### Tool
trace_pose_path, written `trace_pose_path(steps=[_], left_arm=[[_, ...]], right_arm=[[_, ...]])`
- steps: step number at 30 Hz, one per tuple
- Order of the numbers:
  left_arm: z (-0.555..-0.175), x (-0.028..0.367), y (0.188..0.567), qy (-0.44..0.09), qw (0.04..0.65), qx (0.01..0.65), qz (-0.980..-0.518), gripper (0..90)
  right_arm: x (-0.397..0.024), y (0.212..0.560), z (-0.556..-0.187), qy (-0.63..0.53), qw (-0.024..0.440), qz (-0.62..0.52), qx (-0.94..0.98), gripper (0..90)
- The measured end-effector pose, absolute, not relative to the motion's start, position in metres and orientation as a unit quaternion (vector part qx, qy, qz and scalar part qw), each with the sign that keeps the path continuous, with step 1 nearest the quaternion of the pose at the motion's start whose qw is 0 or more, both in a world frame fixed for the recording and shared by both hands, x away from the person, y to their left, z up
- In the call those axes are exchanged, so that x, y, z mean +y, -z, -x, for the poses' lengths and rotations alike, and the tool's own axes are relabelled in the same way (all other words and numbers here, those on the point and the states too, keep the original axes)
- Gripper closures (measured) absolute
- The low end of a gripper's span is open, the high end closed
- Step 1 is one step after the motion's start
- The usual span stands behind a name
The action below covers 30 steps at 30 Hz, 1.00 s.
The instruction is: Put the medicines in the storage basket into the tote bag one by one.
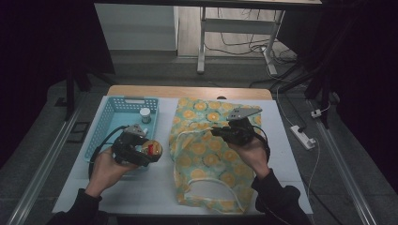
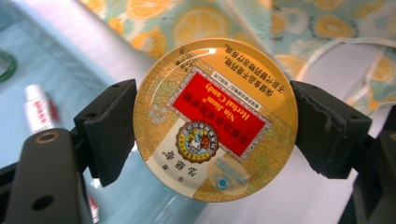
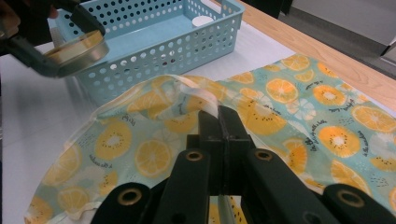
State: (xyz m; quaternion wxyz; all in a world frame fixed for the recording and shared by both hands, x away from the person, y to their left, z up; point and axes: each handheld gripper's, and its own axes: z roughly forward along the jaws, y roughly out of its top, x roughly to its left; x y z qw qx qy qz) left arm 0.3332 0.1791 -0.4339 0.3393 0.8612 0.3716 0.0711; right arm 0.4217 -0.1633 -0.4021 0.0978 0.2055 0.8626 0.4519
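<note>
A round yellow candy tin (image 2: 215, 119) with a red label sits clamped by its rim between the pads of my left gripper (image 1: 151, 151), just off the blue basket's (image 1: 109, 123) right front corner. From the right gripper view the tin (image 3: 77, 51) hangs above the table beside the basket (image 3: 154, 42). A cloth bag (image 1: 211, 159) printed with orange slices lies flat at the table's middle. My right gripper (image 3: 219, 116) is shut on the bag's white strap (image 3: 205, 100) at its mouth, and the cloth's edge is lifted there.
In the basket stand a white-capped bottle (image 1: 145, 115) and a small tube with red print (image 2: 37, 109). A white mat (image 1: 150, 192) covers the table, with a wooden edge (image 1: 187, 91) at the back. Another strap loop (image 1: 211, 187) lies at the bag's near end.
</note>
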Motion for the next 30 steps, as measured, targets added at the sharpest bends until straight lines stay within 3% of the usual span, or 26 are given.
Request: trace_pose_path(steps=[17,30], left_arm=[[-0.328,0.102,0.42,-0.048,0.353,0.278,-0.892,20.4],[-0.343,0.057,0.432,-0.024,0.354,0.25,-0.901,20.4]], right_arm=[[-0.163,0.402,-0.421,-0.455,0.097,-0.205,0.861,90.0],[-0.162,0.403,-0.421,-0.454,0.096,-0.204,0.862,90.0]])
